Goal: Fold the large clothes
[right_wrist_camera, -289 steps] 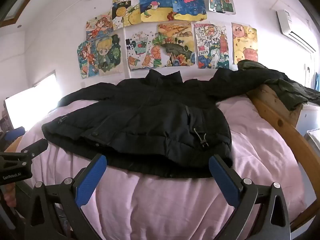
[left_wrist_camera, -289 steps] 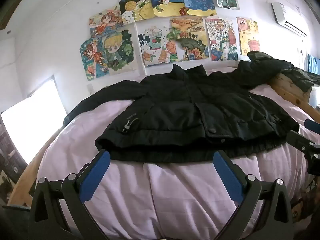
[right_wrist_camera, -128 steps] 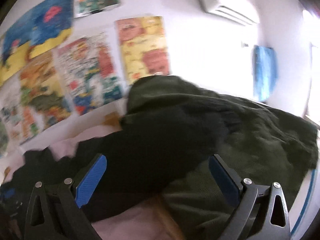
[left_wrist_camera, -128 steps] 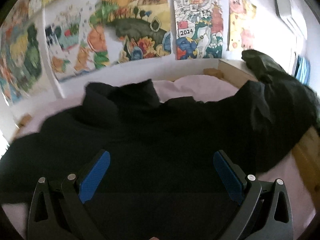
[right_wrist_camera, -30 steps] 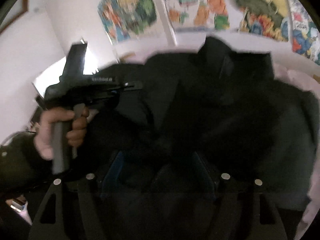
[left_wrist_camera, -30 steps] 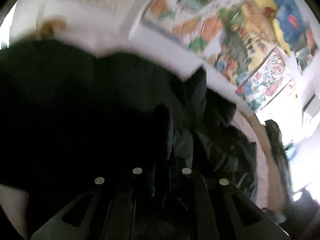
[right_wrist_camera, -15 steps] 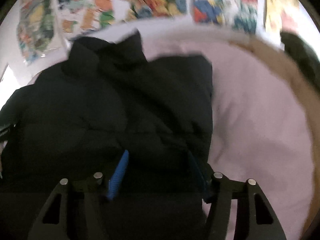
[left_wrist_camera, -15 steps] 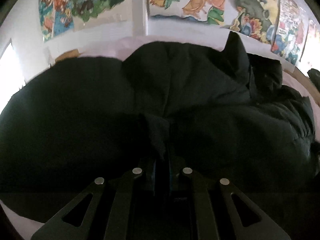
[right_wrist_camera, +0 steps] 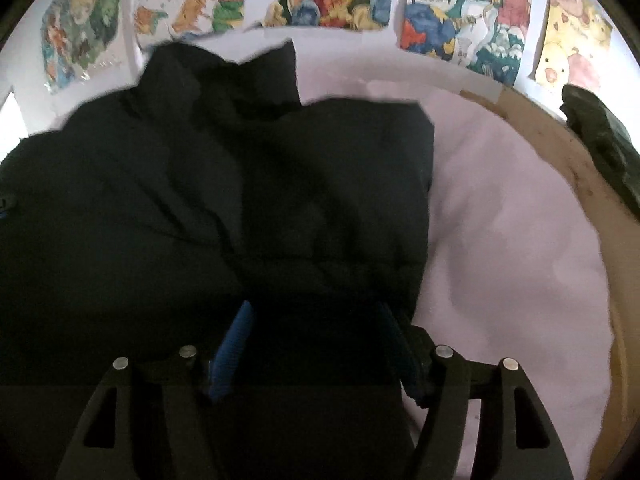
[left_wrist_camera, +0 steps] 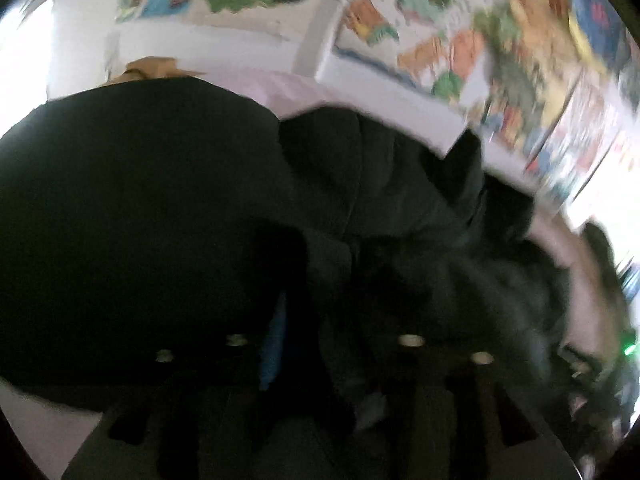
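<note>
Two grippers hover low over one black jacket (right_wrist_camera: 240, 184) spread on a bed with a pale pink sheet (right_wrist_camera: 520, 240). Jacket lies flat, collar (right_wrist_camera: 240, 76) pointing at the wall, and its right edge looks folded inward, leaving bare sheet on that side. Right gripper (right_wrist_camera: 316, 340) sits at the jacket's near edge, jaws opening, blue pads (right_wrist_camera: 232, 344) partway apart with dark fabric between them; can't tell if the pads press on it. Left gripper (left_wrist_camera: 320, 344) is over the left part of the jacket (left_wrist_camera: 160, 220), view blurred and dark; jaws opening, one blue pad (left_wrist_camera: 274, 344) visible, a ridge of black cloth runs up between the fingers, looks slack, contact unclear. Wooden bed frame (right_wrist_camera: 580, 184) curves along the right side of the sheet, and a second dark green garment (right_wrist_camera: 600, 136) is draped on it, well apart from the jacket. Colourful drawings (right_wrist_camera: 460, 20) are taped on the white wall behind the bed, also seen smeared in the left view (left_wrist_camera: 440, 40). Bright window light at the far left edge of the left view.
</note>
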The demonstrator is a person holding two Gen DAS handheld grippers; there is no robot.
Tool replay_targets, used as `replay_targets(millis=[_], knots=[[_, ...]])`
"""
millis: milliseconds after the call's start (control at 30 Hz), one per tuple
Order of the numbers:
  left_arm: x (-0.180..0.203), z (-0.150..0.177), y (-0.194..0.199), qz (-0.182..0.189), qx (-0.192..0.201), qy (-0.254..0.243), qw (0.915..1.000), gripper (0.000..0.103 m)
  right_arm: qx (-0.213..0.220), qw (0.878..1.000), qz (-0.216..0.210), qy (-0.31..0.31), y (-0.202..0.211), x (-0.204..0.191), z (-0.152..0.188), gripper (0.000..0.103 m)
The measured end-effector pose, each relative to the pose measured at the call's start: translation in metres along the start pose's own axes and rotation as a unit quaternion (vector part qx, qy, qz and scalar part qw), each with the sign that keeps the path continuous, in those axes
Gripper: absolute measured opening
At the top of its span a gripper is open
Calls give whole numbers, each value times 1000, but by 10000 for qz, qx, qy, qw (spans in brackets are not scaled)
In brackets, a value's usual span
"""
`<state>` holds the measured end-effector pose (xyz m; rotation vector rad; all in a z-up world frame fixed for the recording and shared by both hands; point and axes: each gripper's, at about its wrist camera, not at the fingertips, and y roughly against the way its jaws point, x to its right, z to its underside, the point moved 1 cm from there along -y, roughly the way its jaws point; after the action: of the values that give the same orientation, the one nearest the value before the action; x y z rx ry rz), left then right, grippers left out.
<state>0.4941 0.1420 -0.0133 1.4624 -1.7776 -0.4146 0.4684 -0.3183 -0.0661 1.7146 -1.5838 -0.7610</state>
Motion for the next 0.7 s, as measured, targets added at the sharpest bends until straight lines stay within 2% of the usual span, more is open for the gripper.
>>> replay_targets(millis=[33,67,100,133,167,267,333,433,567,633,700], knots=[[-5,0,12,54,144,97,9998,55,60,10000,-3,52,11,-3,-5,67],[-11,-1,24,80,272,176,9994,60,129,9998,4,120,22,-7,-12,69],[-19,1,42,4,390,254,9989,71,226,9995,24,227,36,-10,-18,72],[-25,4,55,-69,451,293,9985,76,294,9990,56,335,50,-16,-26,74],[-32,5,68,-109,488,318,9982,77,370,9982,57,464,68,-25,-35,76],[-50,11,100,-242,443,398,9979,77,642,9958,-102,652,114,-58,-57,91],[-71,20,126,-377,425,515,9971,82,683,9945,-246,752,132,-90,-64,97],[-98,34,160,-490,542,725,9947,86,614,9917,-499,1010,134,-138,-85,97],[-142,41,192,-620,824,1296,9862,94,644,9863,-928,1200,112,-213,-88,97],[-164,44,200,-656,941,1597,9805,94,696,9836,-1088,1259,97,-242,-85,97],[-185,46,205,-777,1164,1976,9702,94,847,9818,-1178,1227,85,-269,-83,97]])
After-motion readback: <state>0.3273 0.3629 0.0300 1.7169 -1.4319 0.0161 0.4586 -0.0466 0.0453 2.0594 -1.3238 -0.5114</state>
